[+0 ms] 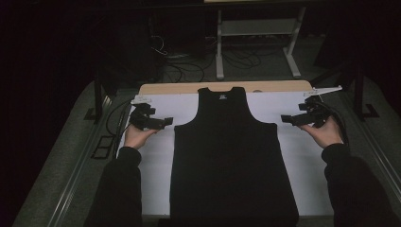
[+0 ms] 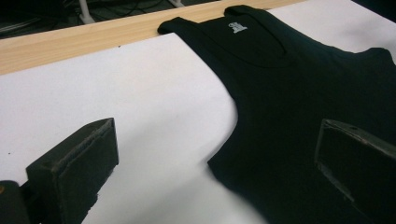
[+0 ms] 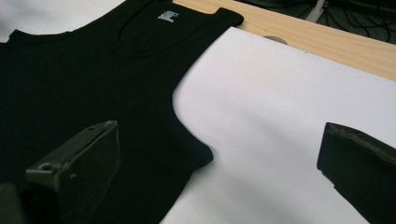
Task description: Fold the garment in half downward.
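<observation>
A black sleeveless vest (image 1: 227, 156) lies flat on the white sheet (image 1: 156, 165), neck toward the far edge, a small white label inside the collar. My left gripper (image 1: 166, 122) hovers just left of its left armhole, jaws wide open and empty. My right gripper (image 1: 284, 118) hovers just right of the right armhole, also open and empty. In the left gripper view the vest (image 2: 299, 93) spreads to the right, with its armhole curve between the jaws. In the right gripper view the vest (image 3: 93, 79) spreads to the left, its underarm corner between the jaws.
The white sheet covers a wooden table whose bare far strip (image 1: 189, 88) shows behind the vest's straps. Beyond it stand a white frame's legs (image 1: 220, 52) and floor cables (image 1: 189, 66). Grey floor lies to both sides. Sheet margins flank the vest.
</observation>
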The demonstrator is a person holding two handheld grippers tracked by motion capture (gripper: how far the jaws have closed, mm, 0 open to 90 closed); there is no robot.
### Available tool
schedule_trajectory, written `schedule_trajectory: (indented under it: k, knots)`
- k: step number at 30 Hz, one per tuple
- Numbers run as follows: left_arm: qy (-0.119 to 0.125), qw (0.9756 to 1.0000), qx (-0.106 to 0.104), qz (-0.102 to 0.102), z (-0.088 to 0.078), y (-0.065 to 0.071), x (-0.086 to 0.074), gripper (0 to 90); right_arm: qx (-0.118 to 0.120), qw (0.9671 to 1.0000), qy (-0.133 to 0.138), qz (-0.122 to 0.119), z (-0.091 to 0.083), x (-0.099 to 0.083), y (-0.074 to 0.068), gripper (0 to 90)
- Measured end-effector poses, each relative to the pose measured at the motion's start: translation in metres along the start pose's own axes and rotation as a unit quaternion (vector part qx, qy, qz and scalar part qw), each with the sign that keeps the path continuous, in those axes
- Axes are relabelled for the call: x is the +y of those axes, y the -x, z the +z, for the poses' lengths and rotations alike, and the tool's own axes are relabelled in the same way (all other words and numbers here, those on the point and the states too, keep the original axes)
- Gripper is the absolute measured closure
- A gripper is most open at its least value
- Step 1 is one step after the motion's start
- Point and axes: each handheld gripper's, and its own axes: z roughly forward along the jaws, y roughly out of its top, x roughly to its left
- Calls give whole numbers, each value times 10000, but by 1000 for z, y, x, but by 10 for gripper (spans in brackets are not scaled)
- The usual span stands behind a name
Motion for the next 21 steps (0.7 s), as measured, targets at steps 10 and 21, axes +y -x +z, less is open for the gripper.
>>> schedule_trajectory:
  k: [10, 21]
  knots:
    - [-135, 9998, -85, -98, 12, -6, -6, 0, 79, 9998, -187, 48, 21, -5, 1, 0]
    - [-332, 9991, -212, -158, 31, -3, -13, 0, 88, 9992, -378, 66, 37, -10, 0, 0]
